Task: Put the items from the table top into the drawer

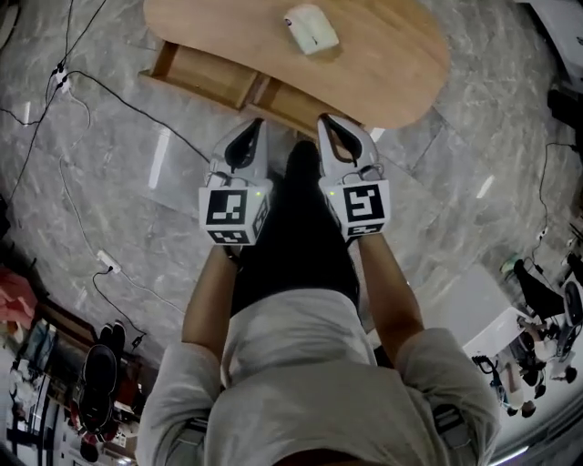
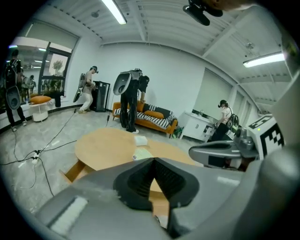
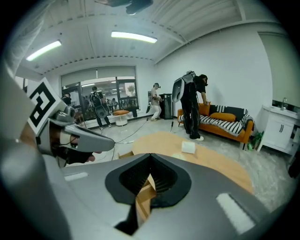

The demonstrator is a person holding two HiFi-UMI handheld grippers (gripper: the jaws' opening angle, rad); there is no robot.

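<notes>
Floor [image 1: 82,182], far left: grey stone, with cables [image 1: 100,86] trailing across it. Drawer [image 1: 202,76]: pulled open at the left near side of the desk [image 1: 392,64], of wood, split by a divider into two bays. Left tongs [image 1: 254,125]: held in the air near of the desk, tips pointing toward the drawer edge. Their own view shows the jaws together, tip to tip, gripping no object. The marker cube [image 1: 232,211] sits at their rear, above the person's forearm. Right tongs [image 1: 324,121]: just beside the left pair, level with them and apart from them, also short of the desk. Jaws likewise together, and the drawer wood shows past the pads. Desk: oval, pale wood top. Box [image 1: 310,27]: white, resting on the desk top toward its far side, well apart from both tongs and outside the drawer. Flat item [image 2: 142,153]: pale, on the desk just near of the box, seen in the left gripper view. Its kind cannot be told. Sofa [image 2: 150,115]: orange, far beyond the desk.
</notes>
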